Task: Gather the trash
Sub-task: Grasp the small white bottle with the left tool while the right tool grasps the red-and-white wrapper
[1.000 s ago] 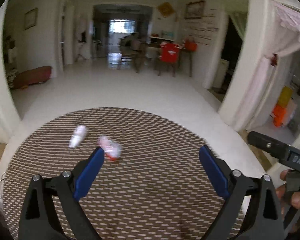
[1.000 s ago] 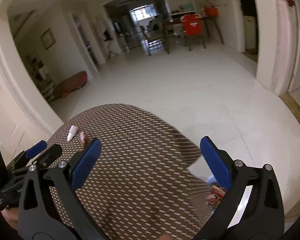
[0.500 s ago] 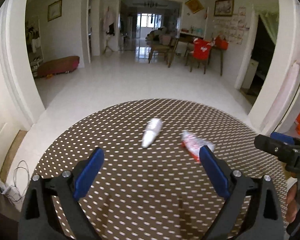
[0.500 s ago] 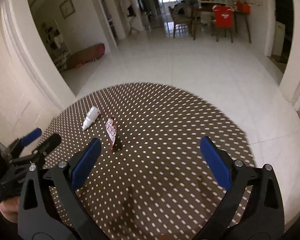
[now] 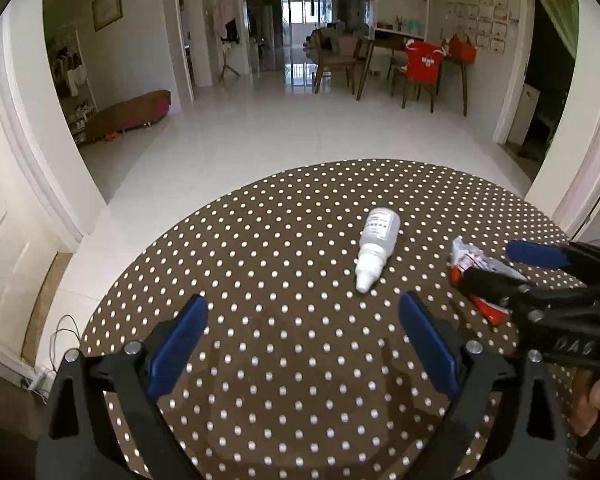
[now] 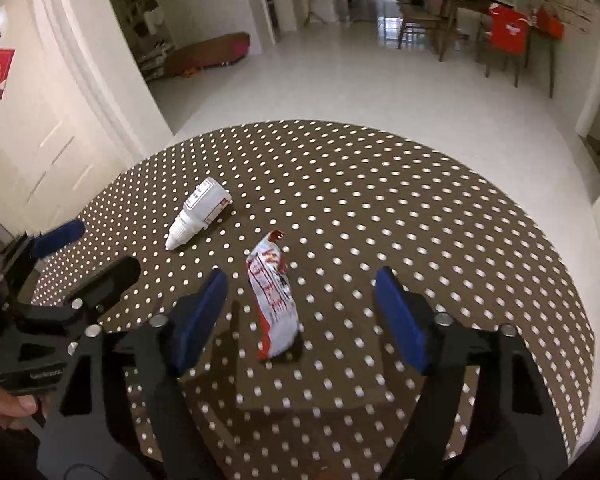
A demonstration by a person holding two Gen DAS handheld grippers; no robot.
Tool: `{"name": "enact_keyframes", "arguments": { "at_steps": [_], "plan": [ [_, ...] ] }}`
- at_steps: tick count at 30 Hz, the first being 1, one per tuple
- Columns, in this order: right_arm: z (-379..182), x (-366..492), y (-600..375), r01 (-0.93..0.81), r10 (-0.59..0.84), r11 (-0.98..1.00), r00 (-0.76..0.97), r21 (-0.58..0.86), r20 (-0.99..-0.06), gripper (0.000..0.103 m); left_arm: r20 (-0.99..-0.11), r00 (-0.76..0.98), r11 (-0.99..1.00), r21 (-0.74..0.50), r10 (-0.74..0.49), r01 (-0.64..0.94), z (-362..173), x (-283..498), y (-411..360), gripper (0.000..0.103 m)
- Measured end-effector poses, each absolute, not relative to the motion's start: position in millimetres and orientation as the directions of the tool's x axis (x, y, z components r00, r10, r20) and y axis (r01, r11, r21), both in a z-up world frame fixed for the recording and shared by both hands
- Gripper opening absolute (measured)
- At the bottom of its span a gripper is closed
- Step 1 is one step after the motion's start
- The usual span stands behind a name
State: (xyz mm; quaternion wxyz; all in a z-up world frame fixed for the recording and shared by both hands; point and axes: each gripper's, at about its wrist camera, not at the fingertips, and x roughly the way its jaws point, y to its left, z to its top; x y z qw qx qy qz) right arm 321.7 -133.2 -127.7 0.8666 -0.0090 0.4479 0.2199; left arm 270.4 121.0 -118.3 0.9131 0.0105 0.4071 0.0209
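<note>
Left wrist view: left gripper [image 5: 303, 340] hangs over the round dotted table [image 5: 260, 240], jaws wide, nothing between them. Small white dropper bottle [image 5: 376, 249] lies on its side just ahead and a little right of the blue pads, cap toward the camera. Further right, a red-and-white wrapper [image 5: 470, 264] lies flat, partly covered by the right gripper [image 5: 496, 268], which reaches in from the right edge. A hand [image 5: 596, 400] shows at lower right.

Right wrist view: right gripper [image 6: 300, 316] has the wrapper [image 6: 274, 300] lying between its pads; jaws have just been closing but stand apart from it on both sides, about half wide. Wrapper is crumpled, glossy, red print on white, likely light and slippery. Bottle [image 6: 200, 212] sits up-left, well clear of the wrapper. Left gripper [image 6: 84, 252] at left edge.

Progress, as I judge it: nothing collected yet. Both pieces on the table; each gripper lined up on one. No bin in sight.
</note>
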Motion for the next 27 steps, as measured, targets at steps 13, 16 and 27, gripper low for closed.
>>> {"name": "enact_keyframes", "arguments": {
  "at_steps": [13, 16, 27],
  "plan": [
    [-106.7, 309.3, -199.9, -0.358, 0.427, 0.897, 0.558, 0.258, -0.712, 0.02, -0.786, 0.617, 0.997, 0.014, -0.039, 0.081, -140.4, 336.3, 91.9, 0.058],
    [-97.5, 299.4, -223.3, -0.326, 0.429, 0.901, 0.581, 0.285, -0.692, 0.02, -0.789, 0.607, 0.994, -0.042, -0.092, 0.097, -138.9, 332.3, 89.8, 0.023],
    [-66.5, 229.6, -261.3, -0.271, 0.416, 0.908, 0.657, 0.318, -0.629, 0.02, -0.681, 0.713, 0.986, -0.124, -0.166, 0.112, -100.1, 246.1, 66.1, 0.023]
  ]
}}
